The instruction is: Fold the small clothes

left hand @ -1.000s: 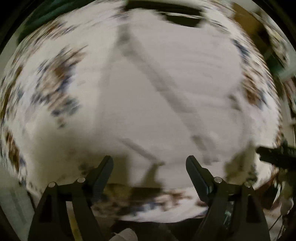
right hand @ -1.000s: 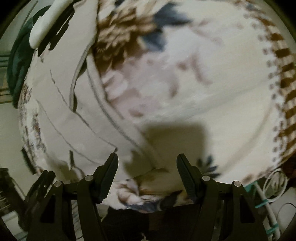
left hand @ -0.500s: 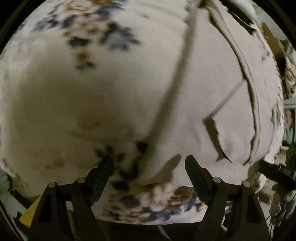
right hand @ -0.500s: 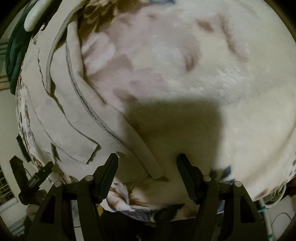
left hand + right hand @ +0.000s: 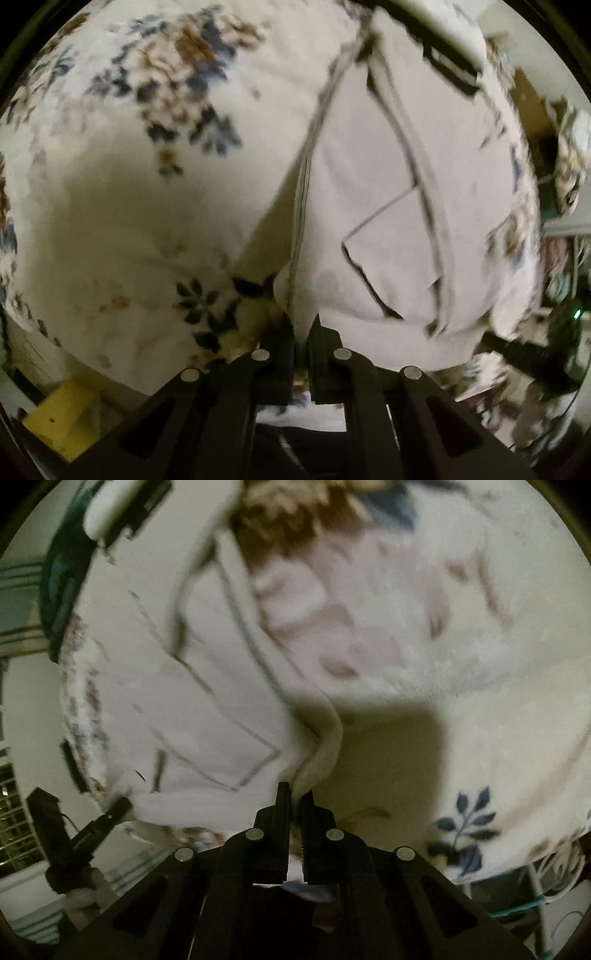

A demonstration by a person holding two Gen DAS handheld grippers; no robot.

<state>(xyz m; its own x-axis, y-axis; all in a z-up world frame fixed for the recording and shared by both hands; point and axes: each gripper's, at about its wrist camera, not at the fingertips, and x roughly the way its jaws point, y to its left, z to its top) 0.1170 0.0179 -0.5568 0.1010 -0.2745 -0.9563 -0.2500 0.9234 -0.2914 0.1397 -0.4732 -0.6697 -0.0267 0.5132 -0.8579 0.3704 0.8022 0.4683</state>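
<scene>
the garment (image 5: 388,206), a pale grey piece with stitched seams and a pocket, lies flat on a floral blanket (image 5: 122,206) and fills the right half of the left view and the left half of the right view; the left gripper (image 5: 302,328) has its jaws closed on a near corner of the garment, cloth visibly pinched between them; the right gripper (image 5: 295,797) is likewise clamped on a rolled hem at another near corner; judgement: the step in hand is lifting the near edge to carry it over for a fold; both corners should rise together and level, with the hem kept taut between the grips; the blanket's pile may drag the cloth, so lift clear before moving across; blur limits finer detail.
</scene>
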